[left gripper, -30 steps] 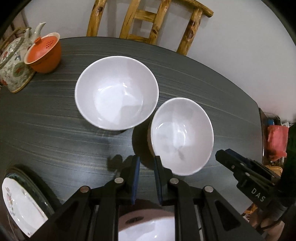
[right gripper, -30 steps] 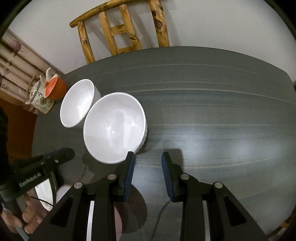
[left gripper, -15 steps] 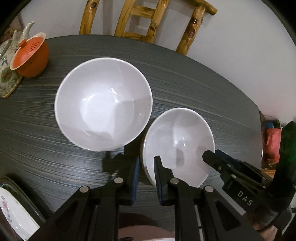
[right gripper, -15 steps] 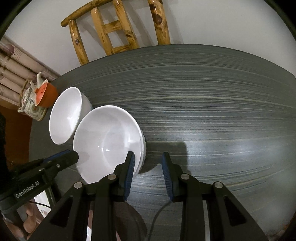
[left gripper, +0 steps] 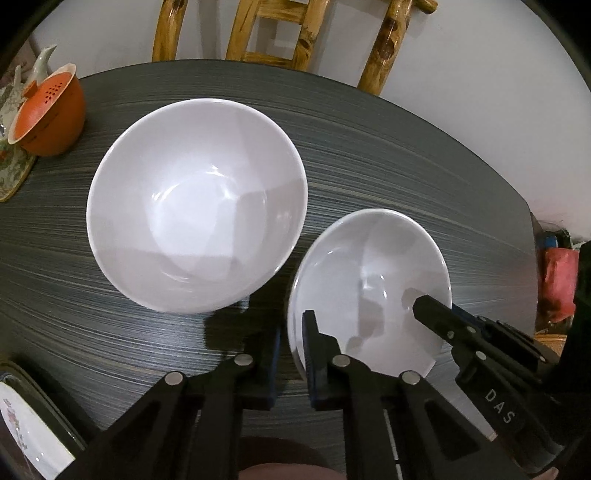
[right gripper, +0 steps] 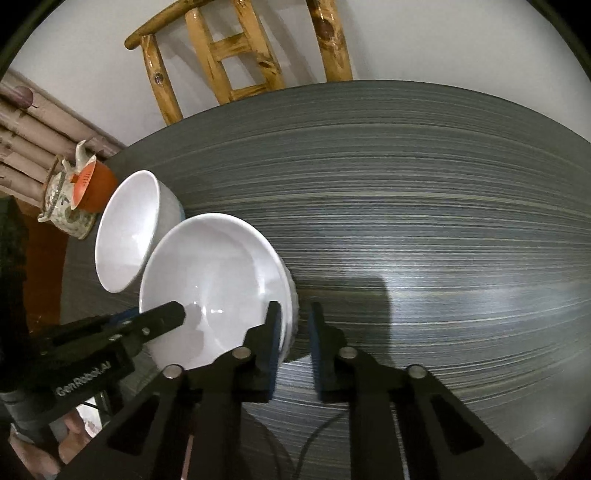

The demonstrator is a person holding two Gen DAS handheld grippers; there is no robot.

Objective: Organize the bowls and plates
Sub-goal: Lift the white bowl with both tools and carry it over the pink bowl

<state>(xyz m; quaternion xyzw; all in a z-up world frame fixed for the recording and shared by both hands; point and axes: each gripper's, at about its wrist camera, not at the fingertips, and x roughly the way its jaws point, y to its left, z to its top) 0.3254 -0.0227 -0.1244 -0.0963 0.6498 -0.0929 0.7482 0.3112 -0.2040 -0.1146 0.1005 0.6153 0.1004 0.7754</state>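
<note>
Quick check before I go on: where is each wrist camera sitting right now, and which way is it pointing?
Left wrist: on the left gripper, looking down over the dark table toward the chair; its fingers straddle the near bowl's rim, and the right gripper shows.
Right wrist: on the right gripper, facing the same chair; its fingers straddle the near bowl's rim, and the left gripper shows.
Shared: both bowls, including the far bowl, and the orange cup.
</note>
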